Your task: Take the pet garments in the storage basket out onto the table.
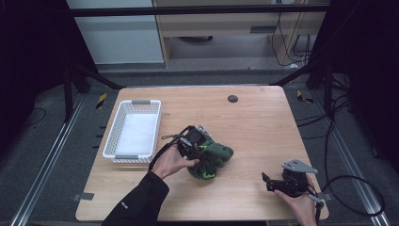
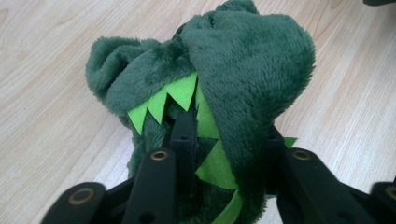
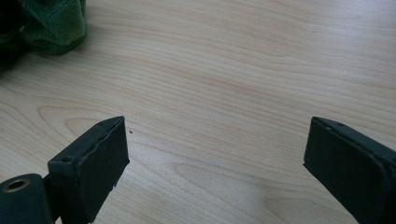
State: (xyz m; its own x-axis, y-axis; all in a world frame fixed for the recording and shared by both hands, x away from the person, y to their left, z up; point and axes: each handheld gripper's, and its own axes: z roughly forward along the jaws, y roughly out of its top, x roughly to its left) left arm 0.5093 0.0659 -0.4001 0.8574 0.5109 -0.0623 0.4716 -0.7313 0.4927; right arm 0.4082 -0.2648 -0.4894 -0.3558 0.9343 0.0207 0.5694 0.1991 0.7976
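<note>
**Left gripper working on the green plush toy**

The left gripper (image 2: 224, 140) is straddling a fold of the green plush toy (image 1: 211, 157), with one jaw buried in the fur by the light green felt teeth (image 2: 163, 100). Whether the pads are pressing the fabric, I cannot tell. The right gripper (image 3: 215, 154) is resting with its jaws spread wide over bare table (image 3: 243, 70), the toy well off to one side. A risk: a shallow bite on loose fur is likely to slip, or the felt could snag on a jaw.

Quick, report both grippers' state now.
Left gripper: jaws around a fold of the green plush toy, grip uncertain.
Right gripper: open, nothing held, over bare table.
</note>
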